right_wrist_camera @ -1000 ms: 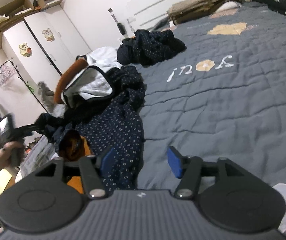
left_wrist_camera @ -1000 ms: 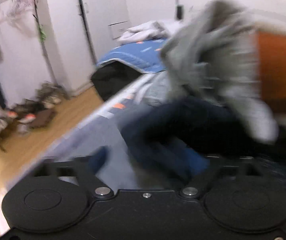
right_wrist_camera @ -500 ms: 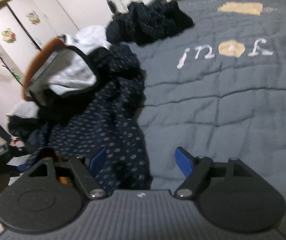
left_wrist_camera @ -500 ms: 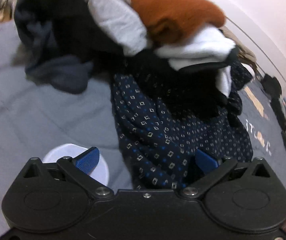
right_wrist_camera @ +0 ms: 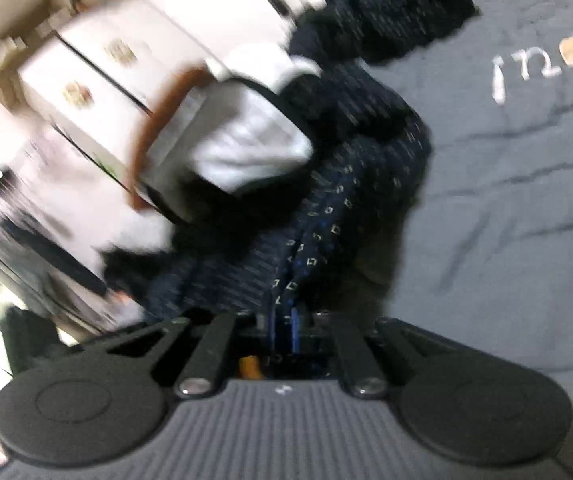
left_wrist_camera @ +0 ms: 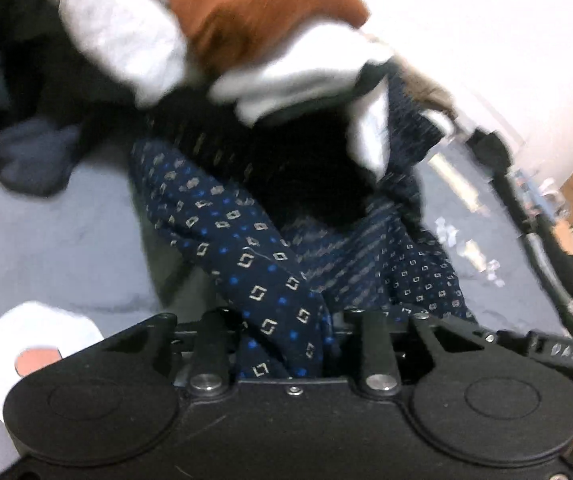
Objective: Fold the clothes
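- Left wrist view: our left gripper has just been closing, and a bunched fold of the navy patterned garment runs straight in between its fingers, so we read it as clamped on the cloth.
- Right wrist view: our right gripper has just been closing too; its blue pads are pressed nearly together with a thin edge of that same navy patterned garment pinched between them.
- So both are biting the near end of one garment, side by side. We'd guess that's to have two corners to pull apart and spread it flat before any folding.
- The garment lies on the grey quilted bed, and its far end goes up under the heap: a rust-brown piece and white clothes sit on top of it. That's why we grab the free end near us, not the buried one.
- Another dark bundle sits further up the bed, well apart from ours.
- Folding proper isn't started yet. Dragging could bring the pile along with it.
- Both views are pretty blurry, so exact hems are hard to call.
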`<state>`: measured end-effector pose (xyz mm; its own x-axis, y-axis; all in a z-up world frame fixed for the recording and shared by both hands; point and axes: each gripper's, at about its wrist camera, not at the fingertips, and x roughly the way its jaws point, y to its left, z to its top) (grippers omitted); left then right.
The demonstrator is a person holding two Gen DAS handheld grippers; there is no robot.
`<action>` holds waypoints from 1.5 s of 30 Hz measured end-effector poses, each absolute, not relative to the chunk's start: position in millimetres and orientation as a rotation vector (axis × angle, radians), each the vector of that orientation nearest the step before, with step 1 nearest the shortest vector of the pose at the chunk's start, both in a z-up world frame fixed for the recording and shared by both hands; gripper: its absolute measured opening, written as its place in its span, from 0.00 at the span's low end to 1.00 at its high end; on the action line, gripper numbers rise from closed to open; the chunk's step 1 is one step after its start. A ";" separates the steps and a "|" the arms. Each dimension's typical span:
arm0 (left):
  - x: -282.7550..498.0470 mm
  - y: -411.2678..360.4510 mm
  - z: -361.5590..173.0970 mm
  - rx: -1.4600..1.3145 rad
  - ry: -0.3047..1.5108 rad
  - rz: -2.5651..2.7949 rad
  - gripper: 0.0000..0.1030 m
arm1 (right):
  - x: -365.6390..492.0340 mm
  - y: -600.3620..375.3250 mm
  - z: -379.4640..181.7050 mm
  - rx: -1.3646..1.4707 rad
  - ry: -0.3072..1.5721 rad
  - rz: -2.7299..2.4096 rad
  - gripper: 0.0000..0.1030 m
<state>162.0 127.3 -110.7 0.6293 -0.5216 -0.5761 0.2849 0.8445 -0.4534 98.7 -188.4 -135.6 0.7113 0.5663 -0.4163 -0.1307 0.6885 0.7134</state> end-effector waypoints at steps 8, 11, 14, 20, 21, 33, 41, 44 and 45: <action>128.4 121.1 -57.2 -0.282 0.575 -0.555 0.19 | 54.1 -208.8 -68.1 0.818 0.475 0.488 0.06; 114.8 111.2 -33.7 -0.271 0.529 -0.609 0.19 | 39.9 -214.8 -42.2 0.855 0.410 0.522 0.06; 101.2 103.7 -3.0 -0.307 0.474 -0.663 0.19 | 26.4 -222.6 -9.4 0.875 0.325 0.547 0.06; 66.5 74.4 73.9 -0.308 0.341 -0.804 0.19 | -19.3 -262.9 77.8 0.836 0.146 0.554 0.06; 60.6 65.4 84.1 -0.304 0.323 -0.830 0.19 | -30.6 -271.2 93.0 0.826 0.114 0.546 0.06; -53.2 -65.7 121.2 -0.279 0.291 -1.142 0.19 | -174.0 -365.2 151.7 0.770 -0.037 0.324 0.06; -125.6 -143.4 77.0 -0.297 0.362 -1.343 0.18 | -263.3 -426.7 131.9 0.814 -0.103 0.128 0.06; -153.3 -171.0 85.4 -0.267 0.314 -1.469 0.18 | -295.8 -443.4 140.3 0.795 -0.164 0.069 0.06; -158.1 -179.9 88.3 -0.255 0.308 -1.487 0.18 | -304.0 -447.1 141.3 0.768 -0.160 0.045 0.06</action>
<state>-158.1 -179.9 88.3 0.0572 -0.9974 -0.0448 0.9331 0.0694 -0.3528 -304.0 -447.1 141.3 0.9869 -0.0177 0.1603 -0.0988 0.7193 0.6876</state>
